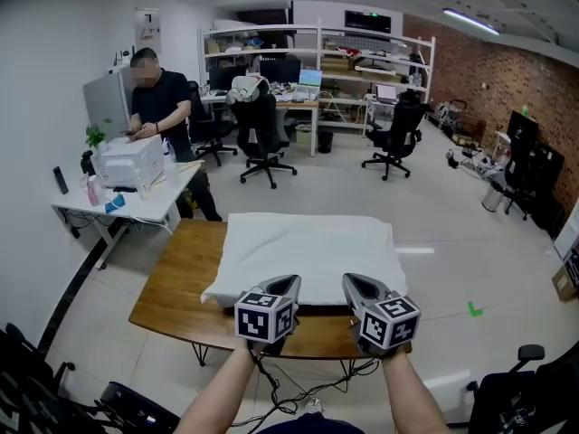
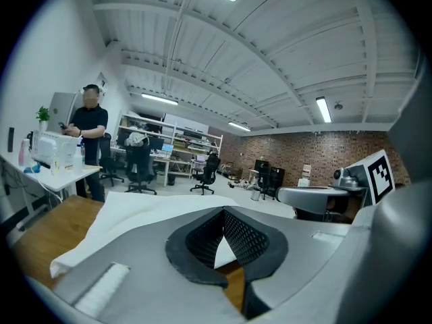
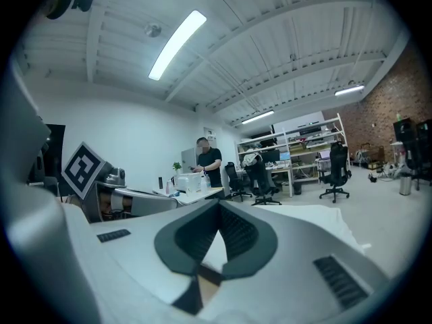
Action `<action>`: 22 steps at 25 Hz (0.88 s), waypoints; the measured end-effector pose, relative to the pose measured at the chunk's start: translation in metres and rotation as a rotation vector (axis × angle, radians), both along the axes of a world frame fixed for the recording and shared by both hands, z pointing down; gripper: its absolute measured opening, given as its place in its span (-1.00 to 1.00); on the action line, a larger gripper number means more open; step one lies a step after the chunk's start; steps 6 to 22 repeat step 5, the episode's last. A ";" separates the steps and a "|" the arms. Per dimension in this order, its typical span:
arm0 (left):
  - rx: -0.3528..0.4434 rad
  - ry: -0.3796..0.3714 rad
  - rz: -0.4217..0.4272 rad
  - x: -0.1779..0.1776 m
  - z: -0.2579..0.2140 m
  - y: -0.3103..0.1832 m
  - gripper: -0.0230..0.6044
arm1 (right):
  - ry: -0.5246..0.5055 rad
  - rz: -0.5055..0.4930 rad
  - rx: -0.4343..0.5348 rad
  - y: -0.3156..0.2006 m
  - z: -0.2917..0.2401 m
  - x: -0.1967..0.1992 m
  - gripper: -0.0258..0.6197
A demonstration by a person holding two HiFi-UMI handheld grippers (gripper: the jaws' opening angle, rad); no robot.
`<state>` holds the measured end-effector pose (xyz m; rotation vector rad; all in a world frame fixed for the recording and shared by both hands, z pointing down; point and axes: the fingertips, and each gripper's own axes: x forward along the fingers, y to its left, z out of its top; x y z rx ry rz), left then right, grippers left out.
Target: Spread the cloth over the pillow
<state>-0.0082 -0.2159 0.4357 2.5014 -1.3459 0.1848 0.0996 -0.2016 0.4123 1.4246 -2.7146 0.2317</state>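
- We see the white cloth (image 1: 308, 242) lying spread across the wooden table (image 1: 176, 283).
- Our left gripper (image 1: 290, 283) and right gripper (image 1: 349, 283) are both clenched, tips at its near edge.

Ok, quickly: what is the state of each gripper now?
Left gripper: closed; grip on the cloth cannot be told.
Right gripper: closed; same doubt.

My left tool (image 1: 291, 281) and right tool (image 1: 351, 281) are held side by side in front of me, near each other but not touching, both pointing forward and slightly down. Each has its jaws closed, tips together. My left forearm (image 1: 217, 396) and right forearm (image 1: 414, 396) reach in from below
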 end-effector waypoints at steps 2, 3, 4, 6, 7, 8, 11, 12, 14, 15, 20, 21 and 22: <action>-0.003 -0.003 -0.002 -0.001 0.001 -0.001 -0.90 | -0.001 -0.008 -0.002 -0.001 0.000 -0.003 -0.91; -0.005 -0.004 -0.003 -0.002 0.002 -0.001 -0.90 | 0.000 -0.010 -0.004 -0.001 0.001 -0.003 -0.91; -0.007 -0.005 -0.004 -0.002 0.002 -0.001 -0.90 | 0.001 -0.013 -0.005 -0.001 0.001 -0.004 -0.91; -0.008 -0.005 -0.005 -0.002 0.002 -0.002 -0.90 | 0.002 -0.015 -0.007 -0.001 0.001 -0.004 -0.91; -0.008 -0.005 -0.005 -0.002 0.002 -0.002 -0.90 | 0.002 -0.015 -0.007 -0.001 0.001 -0.004 -0.91; -0.008 -0.005 -0.005 -0.002 0.002 -0.002 -0.90 | 0.002 -0.015 -0.007 -0.001 0.001 -0.004 -0.91; -0.008 -0.005 -0.005 -0.002 0.002 -0.002 -0.90 | 0.002 -0.015 -0.007 -0.001 0.001 -0.004 -0.91; -0.008 -0.005 -0.005 -0.002 0.002 -0.002 -0.90 | 0.002 -0.015 -0.007 -0.001 0.001 -0.004 -0.91; -0.008 -0.005 -0.005 -0.002 0.002 -0.002 -0.90 | 0.002 -0.015 -0.007 -0.001 0.001 -0.004 -0.91; -0.008 -0.005 -0.005 -0.002 0.002 -0.002 -0.90 | 0.002 -0.015 -0.007 -0.001 0.001 -0.004 -0.91; -0.008 -0.005 -0.005 -0.002 0.002 -0.002 -0.90 | 0.002 -0.015 -0.007 -0.001 0.001 -0.004 -0.91; -0.008 -0.005 -0.005 -0.002 0.002 -0.002 -0.90 | 0.002 -0.015 -0.007 -0.001 0.001 -0.004 -0.91; -0.008 -0.005 -0.005 -0.002 0.002 -0.002 -0.90 | 0.002 -0.015 -0.007 -0.001 0.001 -0.004 -0.91</action>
